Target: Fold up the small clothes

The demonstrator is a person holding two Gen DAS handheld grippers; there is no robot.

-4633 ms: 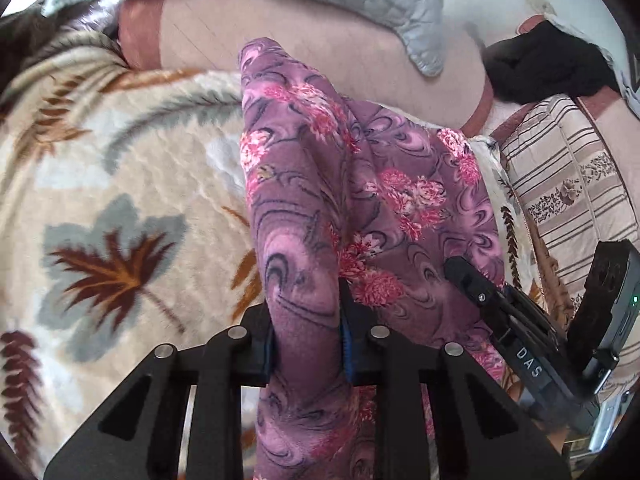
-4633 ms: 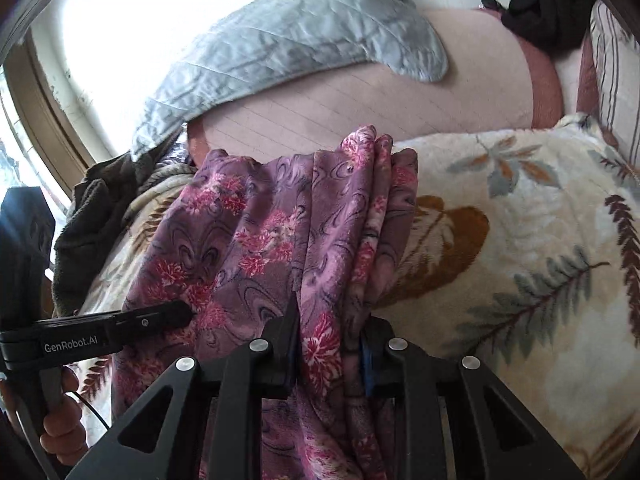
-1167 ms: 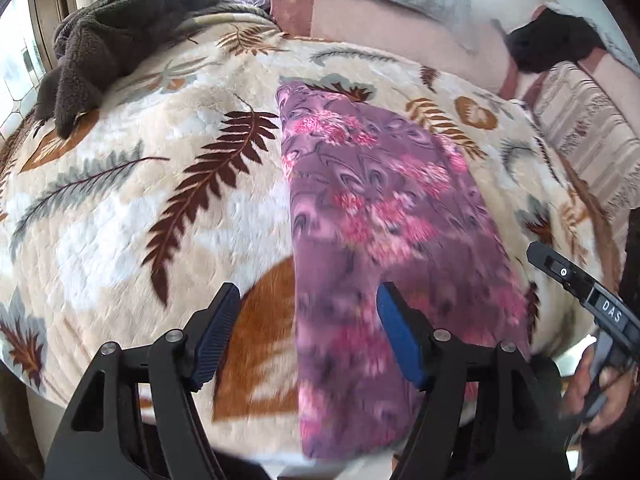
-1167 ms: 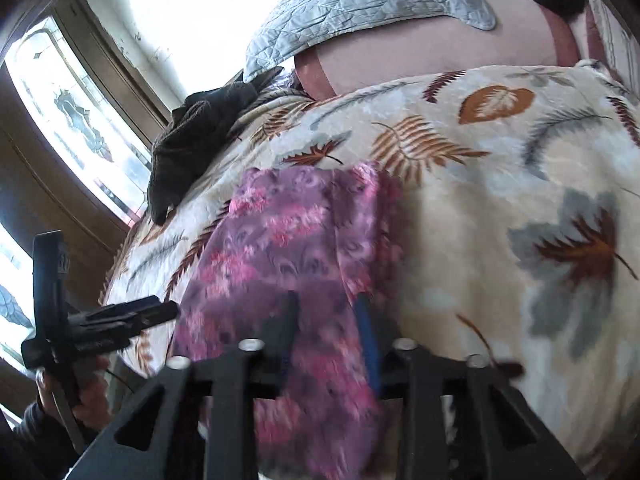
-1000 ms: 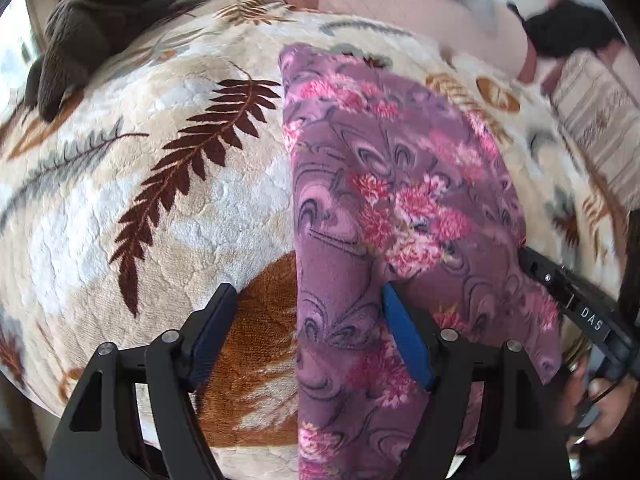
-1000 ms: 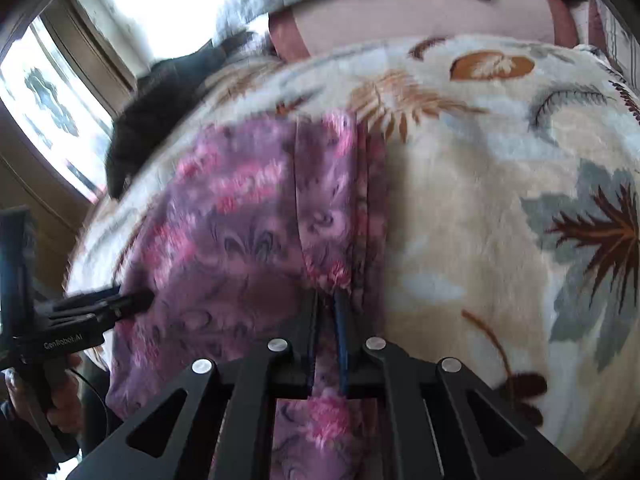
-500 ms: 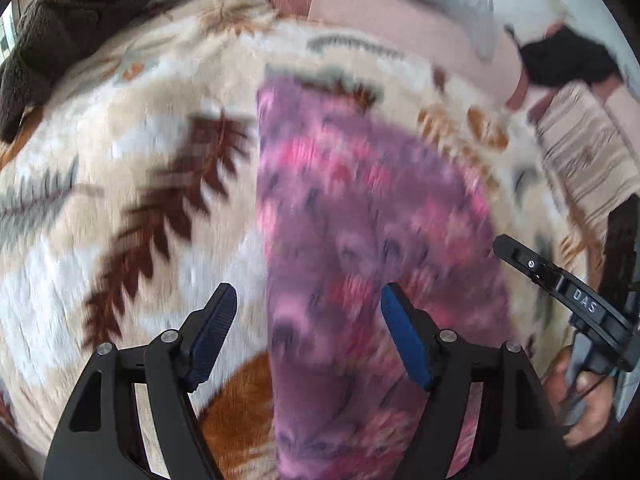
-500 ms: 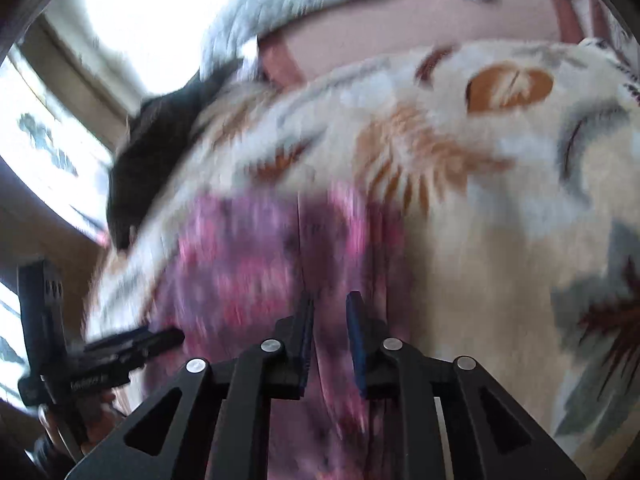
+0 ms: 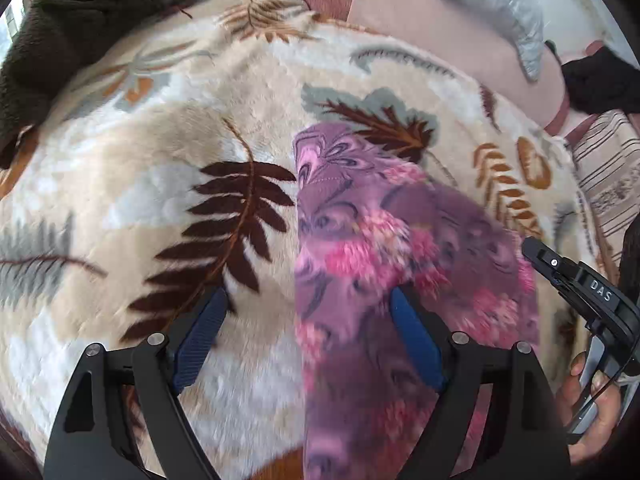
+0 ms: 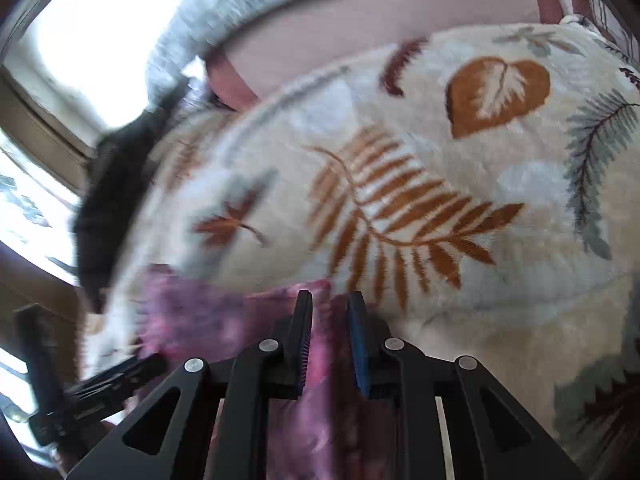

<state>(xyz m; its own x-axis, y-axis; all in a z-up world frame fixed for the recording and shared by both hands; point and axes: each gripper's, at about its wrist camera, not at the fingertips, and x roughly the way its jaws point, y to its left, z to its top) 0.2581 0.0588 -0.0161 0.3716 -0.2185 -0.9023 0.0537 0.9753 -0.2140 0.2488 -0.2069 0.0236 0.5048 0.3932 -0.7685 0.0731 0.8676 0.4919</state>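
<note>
A purple garment with pink flowers (image 9: pixel 380 240) lies flat on the leaf-patterned blanket (image 9: pixel 140 160). My left gripper (image 9: pixel 308 320) hovers over the garment's left edge. Its jaws are opening wide and the blue pads (image 9: pixel 200 336) touch nothing. The right gripper (image 9: pixel 580 288), held in a hand (image 9: pixel 592 400), sits at the garment's right side. In the right wrist view my right gripper (image 10: pixel 329 312) is at the blurred garment's (image 10: pixel 192 312) far edge. Its jaws stand a narrow gap apart, with cloth lying below them. The left gripper (image 10: pixel 100 384) shows at lower left.
A dark brown fleece (image 9: pixel 80 20) lies at the blanket's far left. A grey quilt (image 9: pixel 500 8) and a pink sheet (image 9: pixel 420 48) lie beyond. A black cloth (image 9: pixel 600 80) and a striped pillow (image 9: pixel 608 168) are at the right. A window (image 10: pixel 24 200) is left.
The garment, earlier held up by both grippers, now lies flat. Both grippers slid along it toward its far edge. The right jaws let go of the pinched fold; the left jaws widened.
</note>
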